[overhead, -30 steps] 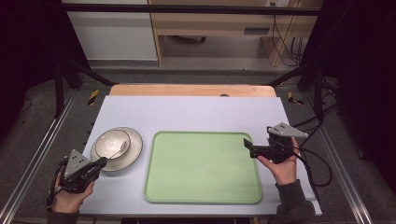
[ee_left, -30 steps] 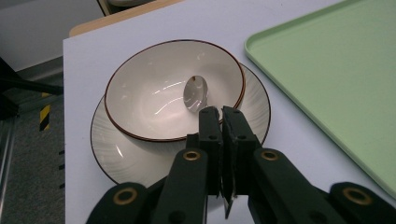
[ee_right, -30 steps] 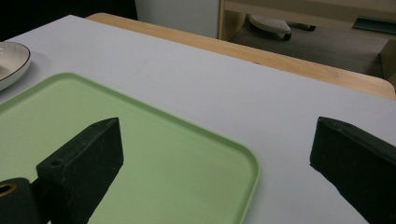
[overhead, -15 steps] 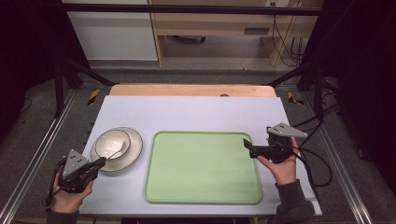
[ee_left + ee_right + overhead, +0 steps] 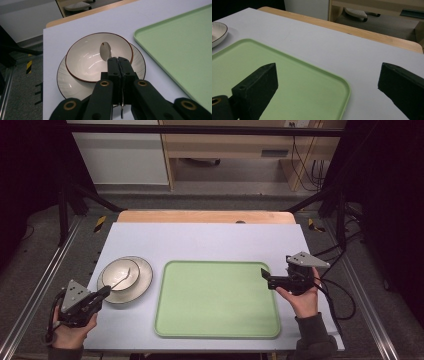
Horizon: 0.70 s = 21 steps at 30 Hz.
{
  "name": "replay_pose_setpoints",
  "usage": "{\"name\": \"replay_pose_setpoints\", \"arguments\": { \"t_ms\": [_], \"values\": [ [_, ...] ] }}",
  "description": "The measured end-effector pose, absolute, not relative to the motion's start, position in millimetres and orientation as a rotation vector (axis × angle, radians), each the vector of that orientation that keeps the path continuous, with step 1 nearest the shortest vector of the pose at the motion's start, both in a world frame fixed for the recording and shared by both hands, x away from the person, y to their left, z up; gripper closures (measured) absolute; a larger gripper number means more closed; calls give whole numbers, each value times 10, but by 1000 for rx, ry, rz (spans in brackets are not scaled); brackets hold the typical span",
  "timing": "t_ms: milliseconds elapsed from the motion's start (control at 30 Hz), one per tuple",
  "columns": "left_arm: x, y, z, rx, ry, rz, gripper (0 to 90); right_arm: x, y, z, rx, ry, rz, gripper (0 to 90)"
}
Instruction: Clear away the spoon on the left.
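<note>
Metal spoon (image 5: 105,51) is clamped by its handle in our left gripper (image 5: 119,60), its head in the bowl (image 5: 85,58) just ahead, so tilting may tip the bowl.

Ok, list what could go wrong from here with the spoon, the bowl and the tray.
1. The left gripper is shut on the spoon by its thin handle; the spoon could twist or slip out when lifted.
2. The spoon's head lies inside the bowl, which sits loose on the plate; dragging it sideways may tip or shift the bowl.
3. The right gripper is open over the green tray's right edge and could nudge it.
</note>
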State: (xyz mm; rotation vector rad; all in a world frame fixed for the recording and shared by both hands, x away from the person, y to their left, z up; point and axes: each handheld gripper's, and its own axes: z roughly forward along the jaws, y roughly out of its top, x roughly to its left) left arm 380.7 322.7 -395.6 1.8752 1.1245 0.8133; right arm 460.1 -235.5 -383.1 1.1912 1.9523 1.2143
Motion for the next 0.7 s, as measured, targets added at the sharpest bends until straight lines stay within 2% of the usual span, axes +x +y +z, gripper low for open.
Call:
{"name": "replay_pose_setpoints", "arguments": {
  "t_ms": [700],
  "values": [
    [3694,3228,-3804,1769,1089,852,890,4596,-2368,-3822,1192,1951,1211,30]
  ]
}}
